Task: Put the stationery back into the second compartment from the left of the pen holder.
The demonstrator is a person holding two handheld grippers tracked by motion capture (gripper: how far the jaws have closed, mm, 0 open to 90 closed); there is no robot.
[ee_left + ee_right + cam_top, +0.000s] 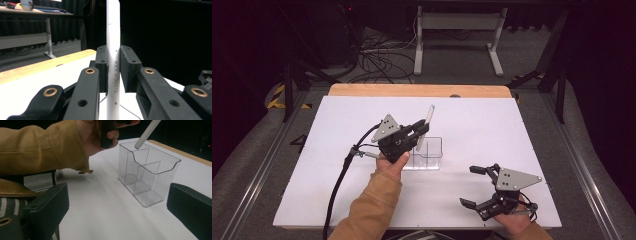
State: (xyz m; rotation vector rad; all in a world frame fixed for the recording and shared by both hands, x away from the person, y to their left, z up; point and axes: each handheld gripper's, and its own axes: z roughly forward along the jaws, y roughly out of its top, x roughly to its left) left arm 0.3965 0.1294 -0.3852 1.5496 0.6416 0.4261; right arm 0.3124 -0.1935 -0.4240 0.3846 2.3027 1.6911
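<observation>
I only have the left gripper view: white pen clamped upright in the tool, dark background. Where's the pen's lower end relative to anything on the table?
Observer: The pen has its tip just at the top rim of a clear plastic organizer, over the end compartment nearest the holding hand.
Operator: Anything already in that organizer?
Observer: No, its compartments look empty.
Operator: Where's the other tool?
Observer: The right tool sits low near the table's near right edge, jaws wide open, nothing between them.
</observation>
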